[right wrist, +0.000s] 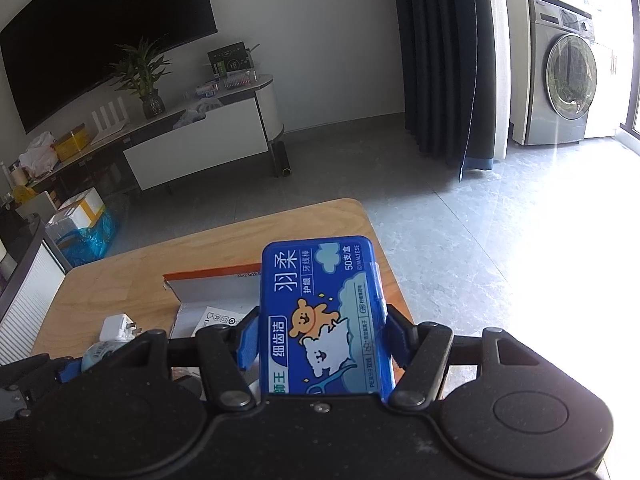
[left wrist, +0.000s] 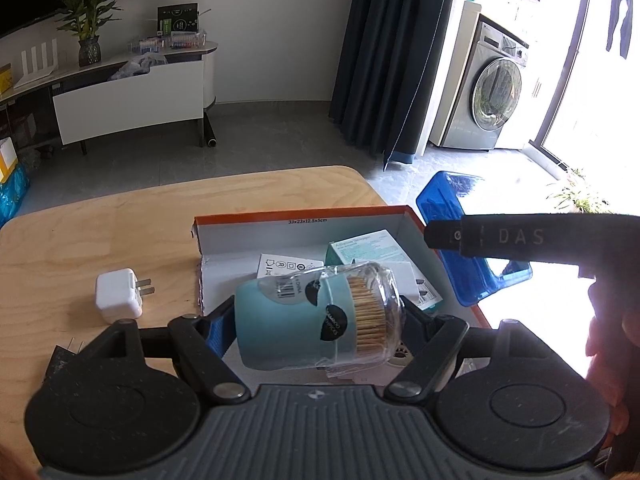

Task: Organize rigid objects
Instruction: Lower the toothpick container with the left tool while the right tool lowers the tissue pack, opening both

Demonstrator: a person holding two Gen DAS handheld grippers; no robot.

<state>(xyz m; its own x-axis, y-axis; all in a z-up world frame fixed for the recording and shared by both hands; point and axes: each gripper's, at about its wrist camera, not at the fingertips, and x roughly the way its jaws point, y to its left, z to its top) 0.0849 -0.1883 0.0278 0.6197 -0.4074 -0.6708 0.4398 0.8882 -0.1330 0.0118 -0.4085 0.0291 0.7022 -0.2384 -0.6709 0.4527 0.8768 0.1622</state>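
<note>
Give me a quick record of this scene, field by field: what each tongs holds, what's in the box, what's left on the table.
left tongs: shut on toothpick jar, lying sideways above the box
right tongs: shut on blue floss case
cardboard box: open, holds small cartons
table: white charger plug beside the box

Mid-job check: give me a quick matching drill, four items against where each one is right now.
Items:
1. toothpick jar
2. blue floss box
3. white charger
4. teal carton

Places:
A. lying in the cardboard box
B. between the right gripper fingers
C. on the bare table
D. between the left gripper fingers

Pairs: 1-D, 2-B, 3-C, 4-A
</note>
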